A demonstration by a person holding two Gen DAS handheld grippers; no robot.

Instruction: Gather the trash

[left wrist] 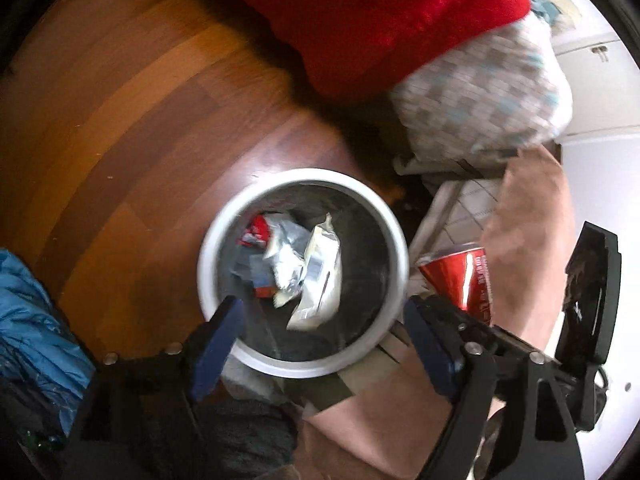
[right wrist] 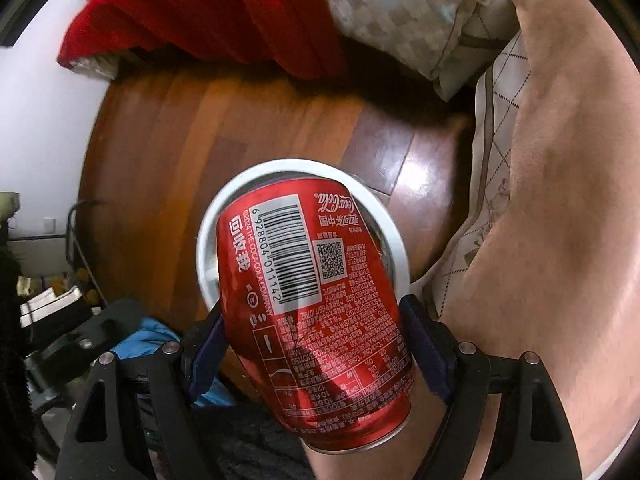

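White bin (left wrist: 394, 240) holding wrappers (left wrist: 316, 268), red can (right wrist: 316, 304) gripped above

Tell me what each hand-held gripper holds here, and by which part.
The right hand-held gripper holds a red can across the sides of its body, above the bin. The left hand-held gripper is open and holds nothing.

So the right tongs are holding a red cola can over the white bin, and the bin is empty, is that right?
Not quite. The right tongs do hold the red can over the white bin, but the bin is not empty: the left wrist view shows wrappers lying in it.
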